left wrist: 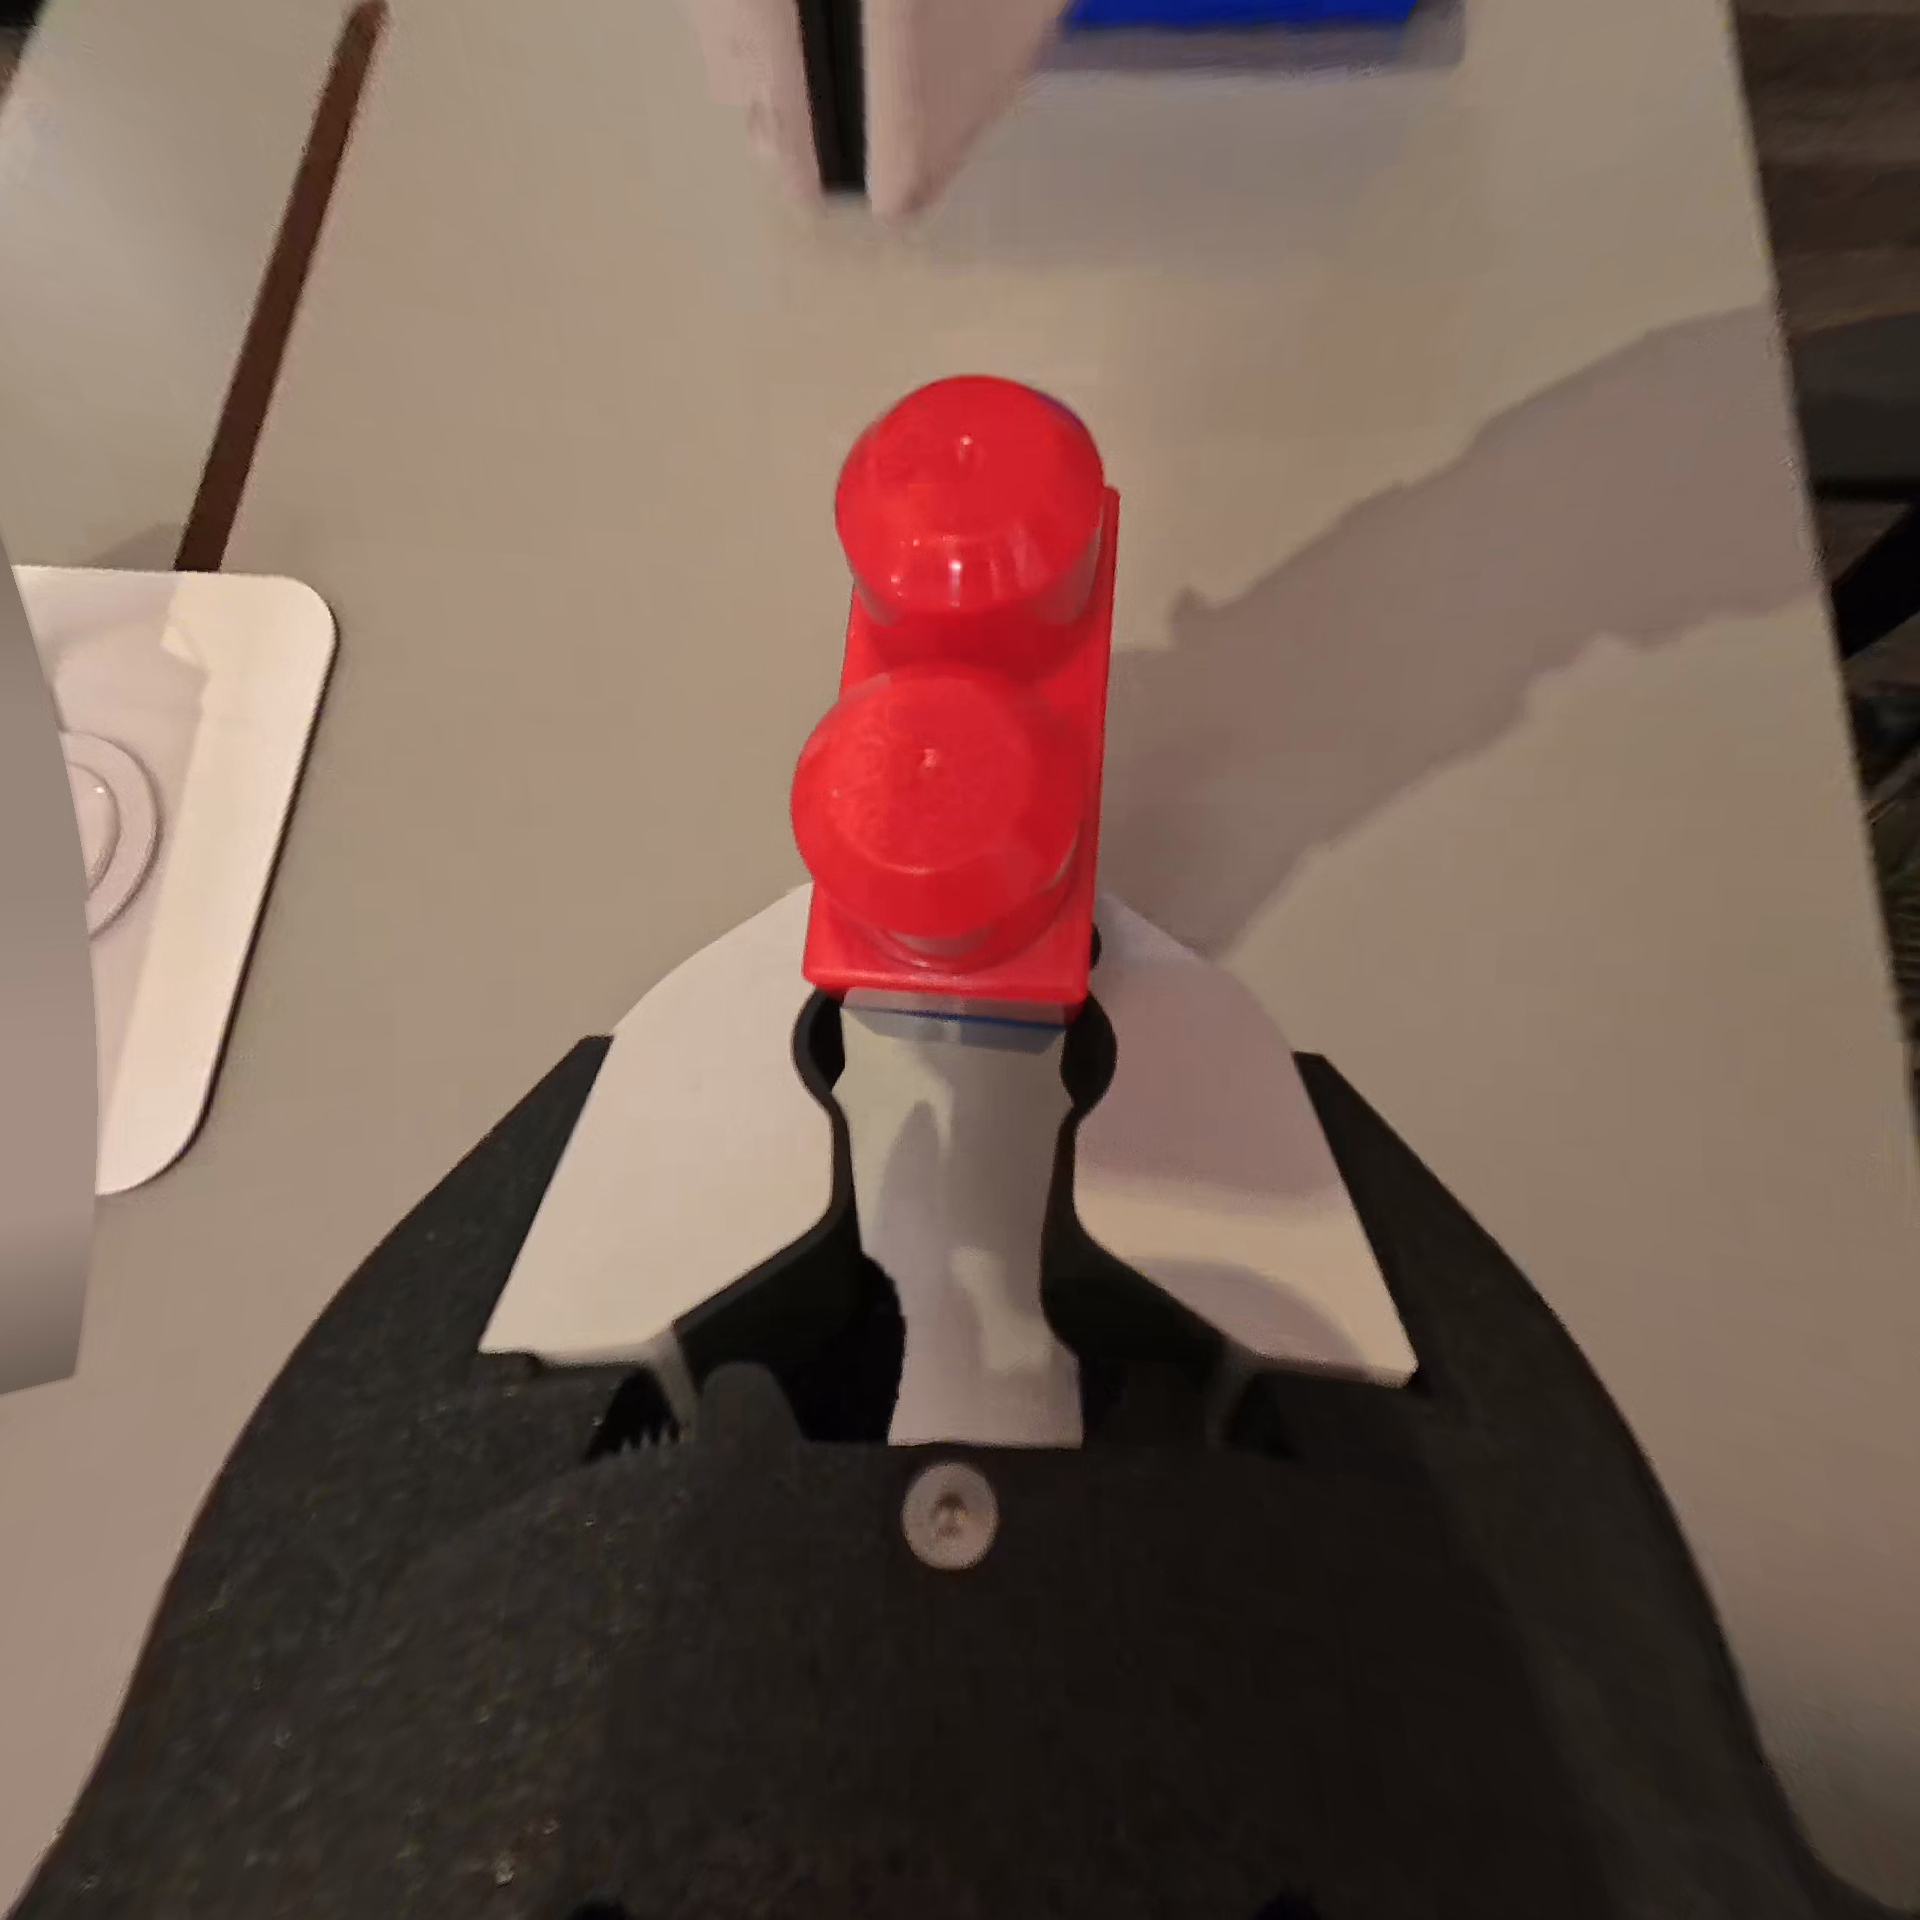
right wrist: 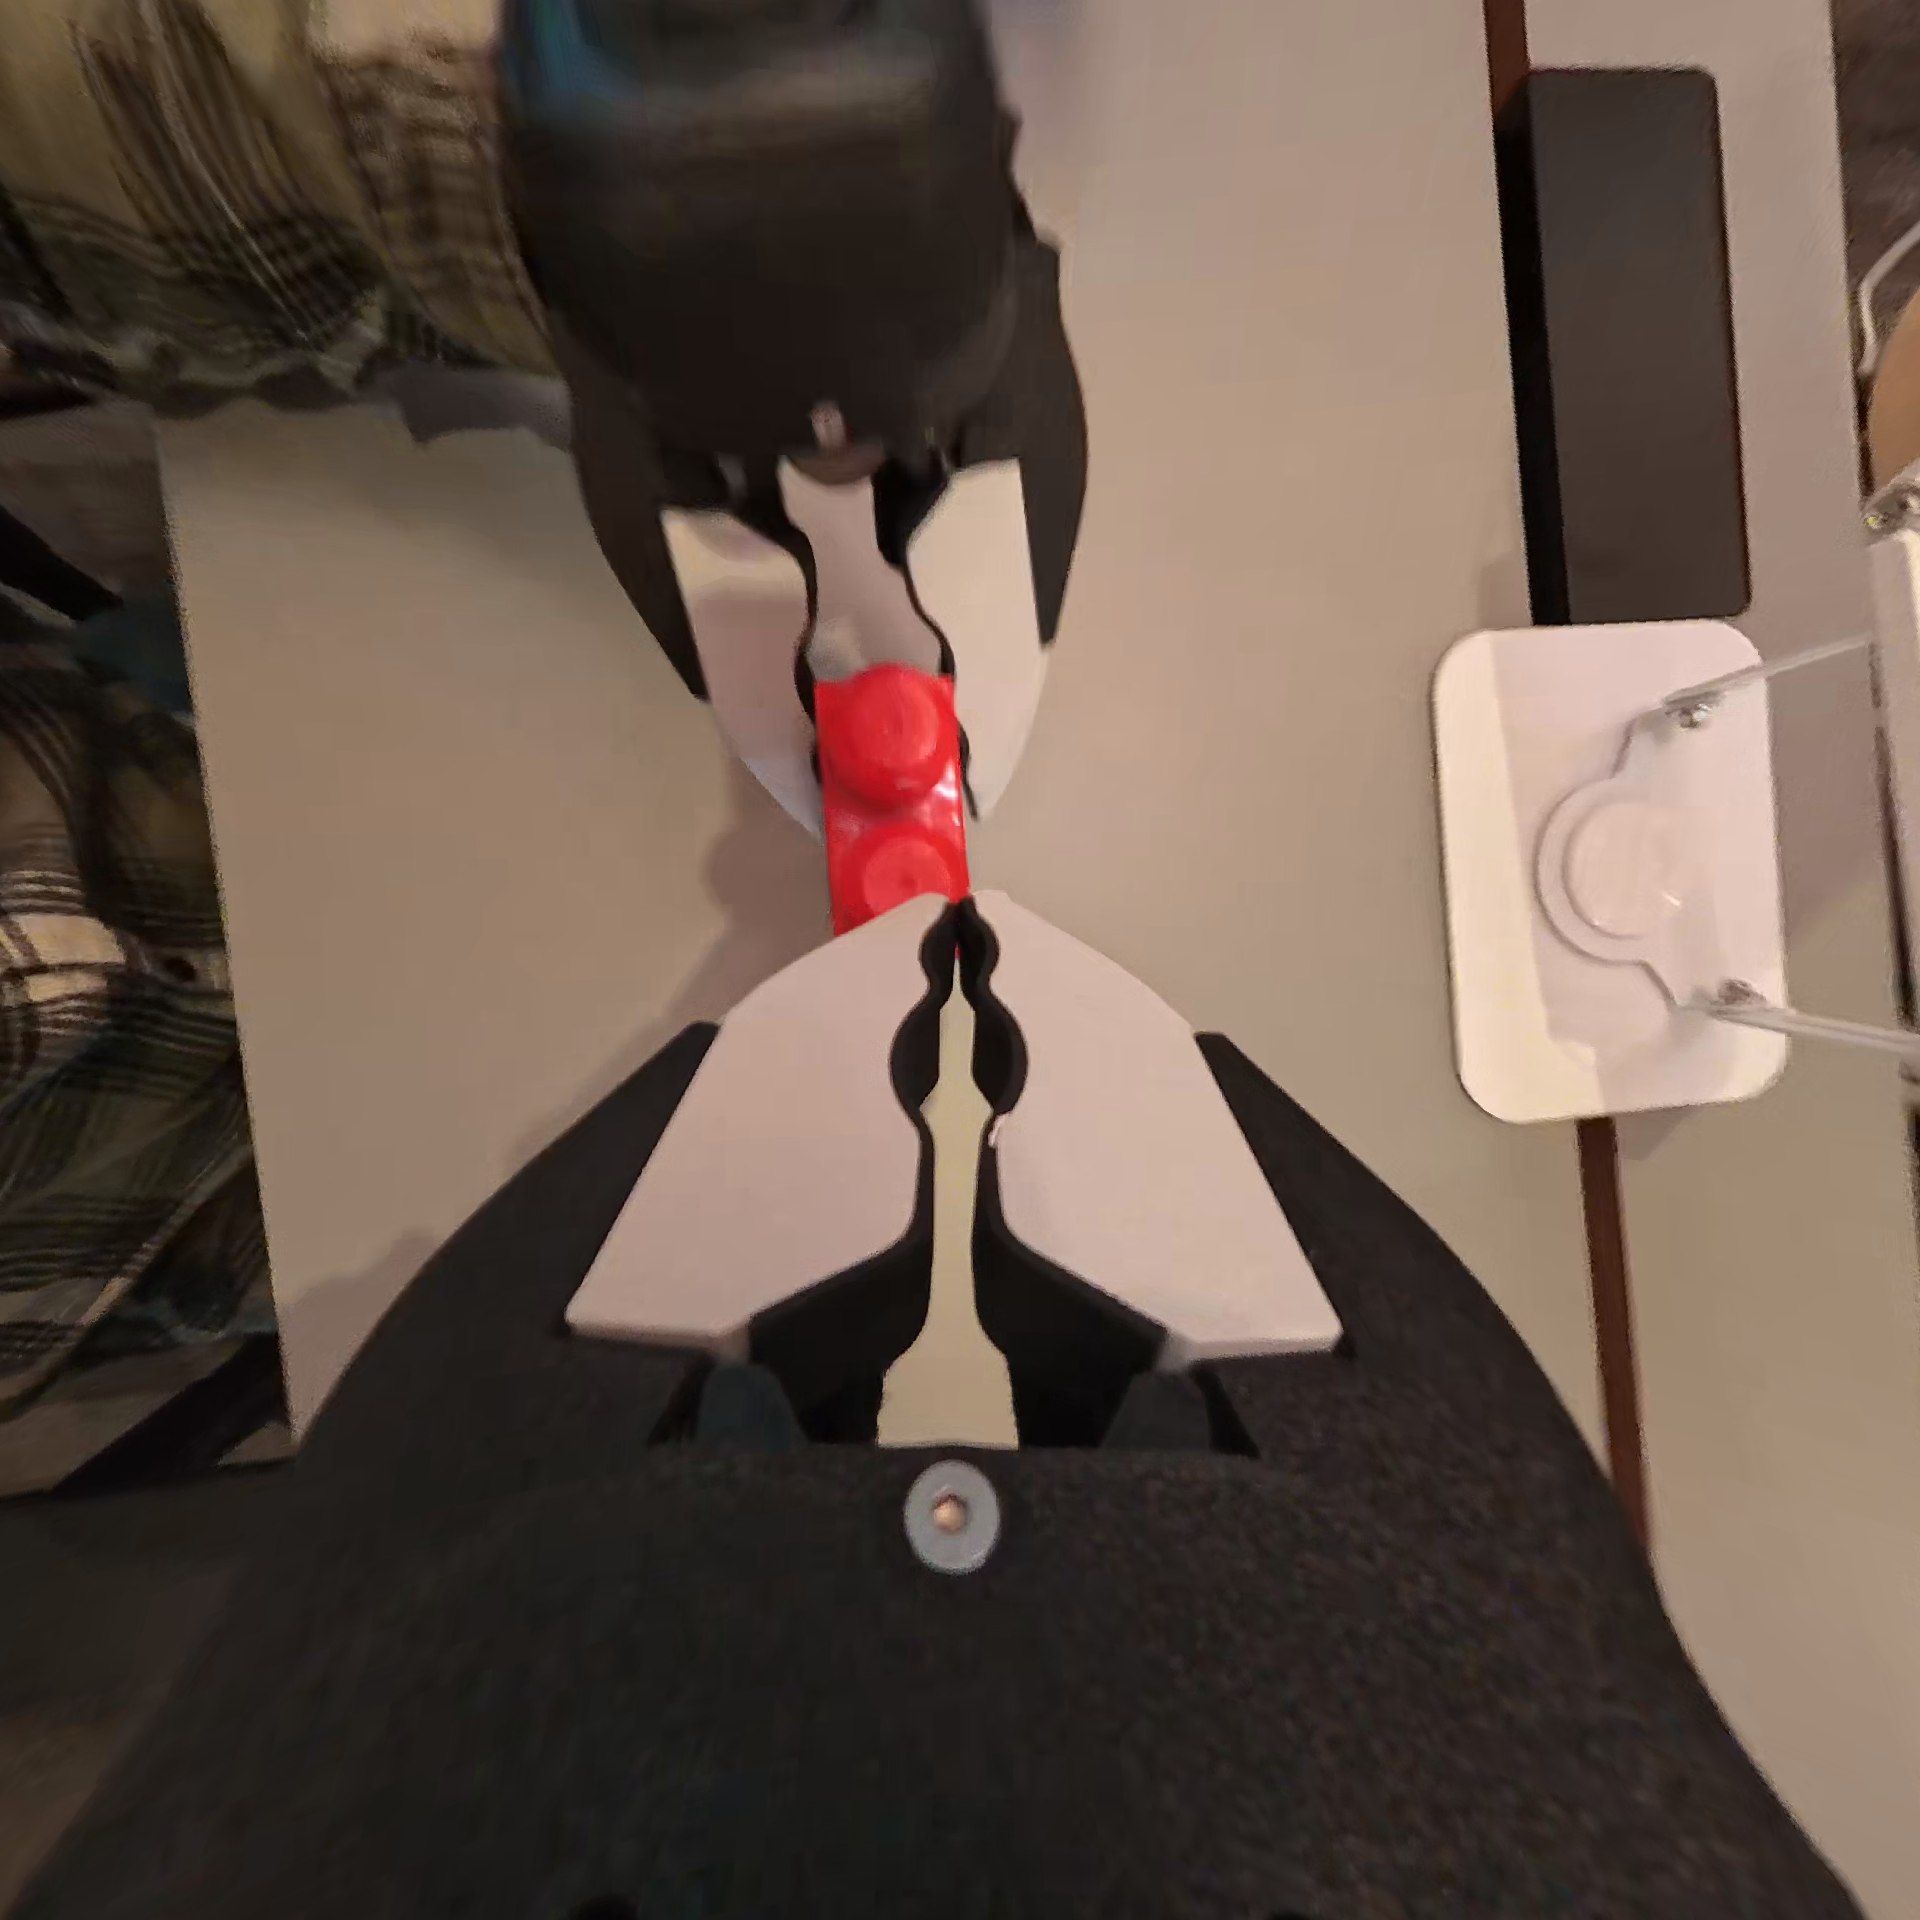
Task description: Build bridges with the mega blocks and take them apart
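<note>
The red block (left wrist: 961, 717), two studs long, is held above the table (left wrist: 540, 436), clamped at its near end between the fingers of the left gripper (left wrist: 961, 997). A thin blue edge shows just under the block's near end; what it belongs to I cannot tell. From the other side, the same block (right wrist: 894, 800) sticks out of the left gripper (right wrist: 883, 748) toward the right gripper (right wrist: 956, 920). The right gripper's fingers are together, tips touching with nothing between them, and they sit just at the block's free end; whether they touch it I cannot tell. To one side on the table lies a white plate (right wrist: 1496, 831) with a clear mount on it, touching a black slab (right wrist: 1631, 343). At the far edge, blurred, a blue thing (left wrist: 1247, 21) rests on the table.
</note>
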`<state>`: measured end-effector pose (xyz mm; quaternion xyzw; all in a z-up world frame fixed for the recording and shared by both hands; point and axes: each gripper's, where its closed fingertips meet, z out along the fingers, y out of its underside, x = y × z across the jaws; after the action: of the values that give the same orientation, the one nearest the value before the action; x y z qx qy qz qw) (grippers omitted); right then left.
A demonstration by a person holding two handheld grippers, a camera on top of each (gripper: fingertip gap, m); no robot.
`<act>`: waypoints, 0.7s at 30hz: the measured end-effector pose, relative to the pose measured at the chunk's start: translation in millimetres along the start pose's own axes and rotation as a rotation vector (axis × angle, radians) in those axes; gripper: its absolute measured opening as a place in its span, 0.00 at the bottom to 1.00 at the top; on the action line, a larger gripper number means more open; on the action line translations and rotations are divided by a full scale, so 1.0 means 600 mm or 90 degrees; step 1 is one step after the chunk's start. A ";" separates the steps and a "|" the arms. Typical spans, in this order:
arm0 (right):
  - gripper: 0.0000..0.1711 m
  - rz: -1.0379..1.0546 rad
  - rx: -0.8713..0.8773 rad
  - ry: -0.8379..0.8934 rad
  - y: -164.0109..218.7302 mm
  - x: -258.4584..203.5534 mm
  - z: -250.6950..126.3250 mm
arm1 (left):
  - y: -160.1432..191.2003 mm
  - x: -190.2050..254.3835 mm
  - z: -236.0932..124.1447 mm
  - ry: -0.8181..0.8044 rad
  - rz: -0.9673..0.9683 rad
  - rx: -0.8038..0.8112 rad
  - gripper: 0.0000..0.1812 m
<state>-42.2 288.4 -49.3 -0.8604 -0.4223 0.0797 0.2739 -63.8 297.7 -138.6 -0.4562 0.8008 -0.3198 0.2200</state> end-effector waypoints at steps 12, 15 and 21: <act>0.00 0.056 -0.007 -0.077 0.042 -0.026 0.081 | 0.041 0.009 0.048 -0.016 0.012 0.032 0.21; 0.00 0.042 -0.015 -0.055 0.041 -0.021 0.071 | 0.024 0.003 0.031 -0.027 0.010 0.072 0.21; 0.00 0.035 -0.020 -0.033 0.048 -0.016 0.077 | 0.024 0.008 0.041 0.013 -0.012 0.082 0.21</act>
<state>-45.8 285.5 -104.6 -0.8733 -0.4070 0.1031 0.2472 -58.6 291.3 -166.6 -0.4450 0.7765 -0.3775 0.2378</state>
